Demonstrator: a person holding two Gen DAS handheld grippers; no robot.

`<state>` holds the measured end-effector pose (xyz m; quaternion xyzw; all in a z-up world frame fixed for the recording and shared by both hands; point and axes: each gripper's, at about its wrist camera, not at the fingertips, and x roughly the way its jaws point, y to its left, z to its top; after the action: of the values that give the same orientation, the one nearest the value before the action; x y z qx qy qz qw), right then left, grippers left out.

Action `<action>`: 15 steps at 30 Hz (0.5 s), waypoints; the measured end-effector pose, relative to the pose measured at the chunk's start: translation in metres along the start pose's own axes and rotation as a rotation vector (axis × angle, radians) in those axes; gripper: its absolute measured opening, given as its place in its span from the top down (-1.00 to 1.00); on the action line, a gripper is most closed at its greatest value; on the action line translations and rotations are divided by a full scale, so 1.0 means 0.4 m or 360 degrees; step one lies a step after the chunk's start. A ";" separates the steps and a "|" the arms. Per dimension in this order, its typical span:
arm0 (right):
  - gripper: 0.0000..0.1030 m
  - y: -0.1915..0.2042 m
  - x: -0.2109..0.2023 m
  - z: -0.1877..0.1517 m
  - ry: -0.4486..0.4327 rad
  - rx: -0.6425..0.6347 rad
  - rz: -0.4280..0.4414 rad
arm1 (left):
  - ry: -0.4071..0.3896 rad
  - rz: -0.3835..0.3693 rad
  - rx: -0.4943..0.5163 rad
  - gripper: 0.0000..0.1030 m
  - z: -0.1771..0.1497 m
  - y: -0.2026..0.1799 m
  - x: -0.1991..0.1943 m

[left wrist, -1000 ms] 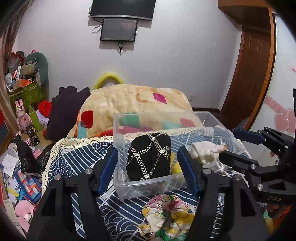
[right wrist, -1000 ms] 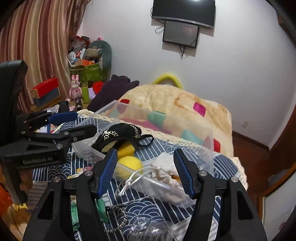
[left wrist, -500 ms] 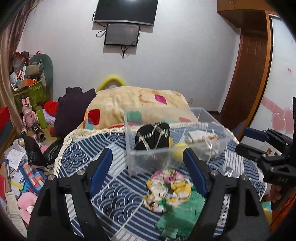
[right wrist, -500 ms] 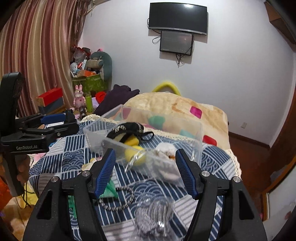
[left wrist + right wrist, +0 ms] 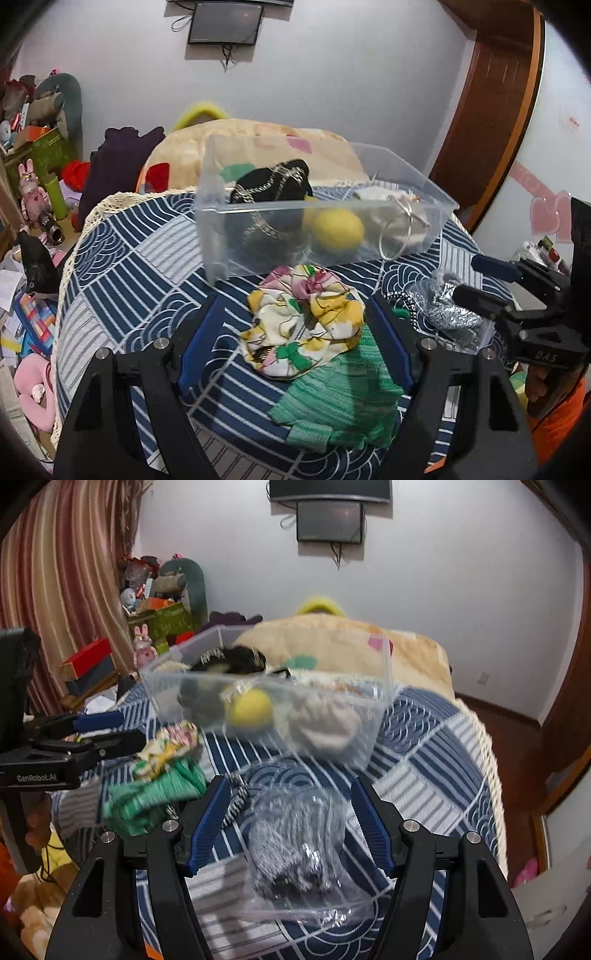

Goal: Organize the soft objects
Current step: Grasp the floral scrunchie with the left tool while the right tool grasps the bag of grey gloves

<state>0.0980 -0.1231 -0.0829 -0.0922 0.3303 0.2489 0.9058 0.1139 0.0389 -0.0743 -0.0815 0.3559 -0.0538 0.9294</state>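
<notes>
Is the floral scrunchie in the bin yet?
Out. The scrunchie lies on the tablecloth before the clear bin, between the open left gripper fingers.

"GenRobot.AI" on left claw; "DAS" on right claw

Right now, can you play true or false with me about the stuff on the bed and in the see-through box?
1. The yellow ball is inside the clear box. True.
2. The flowery scrunchie is inside the box. False: it lies on the blue cover, in front of the box.
3. The left gripper has its jaws squeezed on the scrunchie. False: its jaws are open around the scrunchie.
4. A plastic bag with something grey and sparkly lies between the jaws of the right gripper. True.
5. A green cloth lies under the scrunchie. True.
</notes>
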 end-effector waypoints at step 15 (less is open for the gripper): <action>-0.25 -0.027 0.026 -0.073 0.0082 0.0114 0.0000 | 0.0076 0.0071 -0.0119 -0.64 0.002 0.034 0.089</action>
<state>0.0944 -0.1380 -0.1118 -0.0661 0.3622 0.2345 0.8997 0.1414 0.0468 -0.0998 -0.1070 0.3814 -0.0217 0.9179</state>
